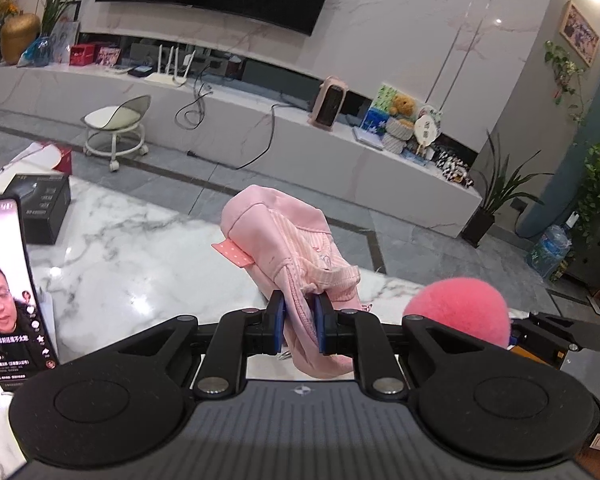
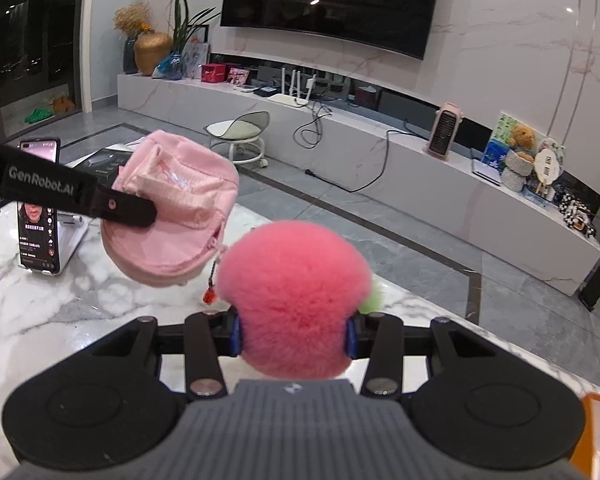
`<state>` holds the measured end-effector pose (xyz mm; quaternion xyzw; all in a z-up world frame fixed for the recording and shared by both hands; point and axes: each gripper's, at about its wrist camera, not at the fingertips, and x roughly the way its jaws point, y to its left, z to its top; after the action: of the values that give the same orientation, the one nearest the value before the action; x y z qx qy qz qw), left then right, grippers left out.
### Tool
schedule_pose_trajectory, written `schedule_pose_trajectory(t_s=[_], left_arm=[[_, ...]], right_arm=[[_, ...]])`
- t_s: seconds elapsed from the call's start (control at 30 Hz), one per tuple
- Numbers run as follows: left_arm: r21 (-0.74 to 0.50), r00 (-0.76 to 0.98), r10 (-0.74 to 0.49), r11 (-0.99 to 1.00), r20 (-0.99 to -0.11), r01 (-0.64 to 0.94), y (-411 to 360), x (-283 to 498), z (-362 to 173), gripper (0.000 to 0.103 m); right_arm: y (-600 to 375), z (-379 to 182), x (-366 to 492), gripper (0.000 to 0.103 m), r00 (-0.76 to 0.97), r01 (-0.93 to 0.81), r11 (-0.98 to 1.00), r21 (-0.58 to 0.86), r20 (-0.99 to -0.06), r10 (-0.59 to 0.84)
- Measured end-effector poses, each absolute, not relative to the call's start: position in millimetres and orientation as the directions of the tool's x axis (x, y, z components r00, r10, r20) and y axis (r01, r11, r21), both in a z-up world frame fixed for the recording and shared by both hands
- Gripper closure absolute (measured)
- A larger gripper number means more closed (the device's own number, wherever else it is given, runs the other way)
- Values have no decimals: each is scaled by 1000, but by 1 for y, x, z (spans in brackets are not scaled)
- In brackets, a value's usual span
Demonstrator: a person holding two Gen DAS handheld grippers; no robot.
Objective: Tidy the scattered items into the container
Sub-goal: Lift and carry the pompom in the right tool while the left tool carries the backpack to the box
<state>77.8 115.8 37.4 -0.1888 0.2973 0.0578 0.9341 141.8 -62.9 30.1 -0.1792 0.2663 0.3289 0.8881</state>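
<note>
My left gripper [image 1: 300, 326] is shut on the edge of a pink fabric pouch [image 1: 288, 248], held up above the marble table [image 1: 140, 248]. In the right wrist view the same pouch [image 2: 172, 240] hangs at the left with its mouth open, and the left gripper's finger [image 2: 124, 206] clamps its rim. My right gripper [image 2: 294, 336] is shut on a fluffy pink pompom [image 2: 296, 292], just right of the pouch. A bit of green fluff [image 2: 370, 300] shows behind the ball. In the left wrist view the pompom [image 1: 458, 306] sits at the right.
A phone on a stand [image 2: 38, 208] plays video at the table's left. A black box [image 1: 40, 208] lies behind it. An orange object [image 2: 596, 432] sits at the near right. Beyond the table are grey floor, a white stool [image 1: 114, 128] and a TV bench.
</note>
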Motion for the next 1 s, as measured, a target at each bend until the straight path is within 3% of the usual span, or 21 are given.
schedule_pose_trajectory(t_s=[1.0], left_arm=[[-270,840,-184,962,-510,47,-44,95,87,85]], right_arm=[[-296,110,93,56,811,-381,925,-14,-485,326]])
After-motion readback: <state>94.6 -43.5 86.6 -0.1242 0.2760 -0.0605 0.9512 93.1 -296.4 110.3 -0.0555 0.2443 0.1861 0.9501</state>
